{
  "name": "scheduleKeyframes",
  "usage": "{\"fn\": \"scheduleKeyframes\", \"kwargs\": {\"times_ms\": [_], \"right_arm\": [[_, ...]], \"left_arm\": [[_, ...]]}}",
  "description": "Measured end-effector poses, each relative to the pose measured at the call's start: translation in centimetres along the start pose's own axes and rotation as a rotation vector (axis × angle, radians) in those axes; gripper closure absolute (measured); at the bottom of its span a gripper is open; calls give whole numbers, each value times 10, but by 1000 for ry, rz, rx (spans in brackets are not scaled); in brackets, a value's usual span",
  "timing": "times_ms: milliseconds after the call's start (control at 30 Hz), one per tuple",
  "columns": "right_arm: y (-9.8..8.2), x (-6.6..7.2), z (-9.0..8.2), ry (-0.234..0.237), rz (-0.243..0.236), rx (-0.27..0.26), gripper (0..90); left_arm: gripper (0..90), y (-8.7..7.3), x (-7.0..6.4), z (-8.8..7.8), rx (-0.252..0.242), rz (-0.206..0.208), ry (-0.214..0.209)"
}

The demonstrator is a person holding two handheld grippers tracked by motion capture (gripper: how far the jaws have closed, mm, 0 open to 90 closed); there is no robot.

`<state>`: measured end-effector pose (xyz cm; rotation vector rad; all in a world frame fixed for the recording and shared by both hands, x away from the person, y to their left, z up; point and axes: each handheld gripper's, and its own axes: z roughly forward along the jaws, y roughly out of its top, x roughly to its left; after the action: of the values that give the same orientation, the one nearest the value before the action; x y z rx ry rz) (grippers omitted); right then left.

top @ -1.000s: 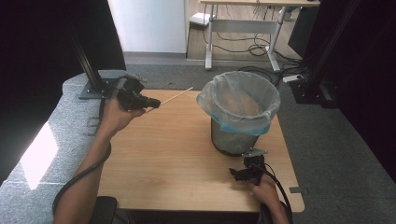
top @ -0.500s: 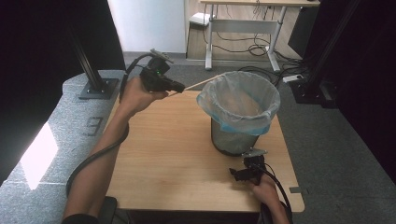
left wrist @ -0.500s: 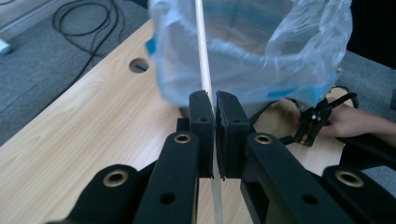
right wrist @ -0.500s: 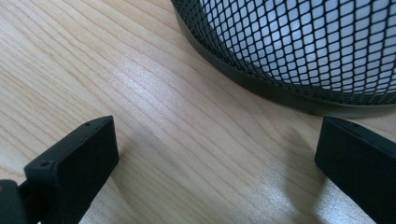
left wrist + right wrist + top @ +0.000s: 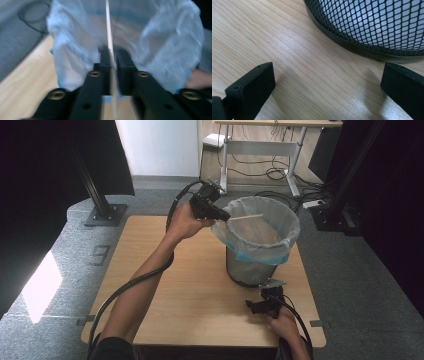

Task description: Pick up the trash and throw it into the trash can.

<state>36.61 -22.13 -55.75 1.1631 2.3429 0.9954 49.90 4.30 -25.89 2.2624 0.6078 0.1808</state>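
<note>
High view is showing the left gripper point(image 5: 224, 215) clamping a stick point(image 5: 246, 217) over the bin point(image 5: 257, 245). Right gripper point(image 5: 256, 305) is resting wide apart on the table point(image 5: 150, 270). Releasing too early may be dropping the stick onto the rim, outside.

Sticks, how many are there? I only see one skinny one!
1. The wooden stick is pinched in the left gripper, poking out over the open top of the bin. More could be hidden down inside its bag.
</note>
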Motion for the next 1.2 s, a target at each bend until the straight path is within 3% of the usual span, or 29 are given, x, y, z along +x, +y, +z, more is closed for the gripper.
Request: {"fn": "scheduleKeyframes", "kwargs": {"times_ms": [33, 67, 100, 133, 167, 267, 467, 667, 833, 1200], "right_arm": [[0, 0, 0, 0, 0, 0, 0], [0, 0, 0, 1, -1, 0, 0], [0, 0, 0, 1, -1, 0, 0], [0, 0, 0, 2, -2, 0, 0], [0, 0, 0, 2, -2, 0, 0], [0, 0, 0, 2, -2, 0, 0], [0, 0, 0, 2, -2, 0, 0], [0, 0, 0, 2, -2, 0, 0], [0, 0, 0, 2, -3, 0, 0], [0, 0, 0, 2, -1, 1, 0]], "left_arm": [[571, 0, 0, 0, -15, -6, 11], [402, -2, 1, -4, -32, 5, 44], [320, -2, 1, -4, -32, 5, 44], [253, -4, 2, -7, -37, 10, 54], [253, -5, 2, -10, -46, 5, 64], [136, -17, 5, -27, -77, -5, 90], [65, -37, 9, -46, -81, 7, 107], [41, -63, 15, -62, -101, -10, 123], [32, -88, 20, -70, -107, -21, 136], [0, -144, 28, -83, -111, -41, 210]]}}
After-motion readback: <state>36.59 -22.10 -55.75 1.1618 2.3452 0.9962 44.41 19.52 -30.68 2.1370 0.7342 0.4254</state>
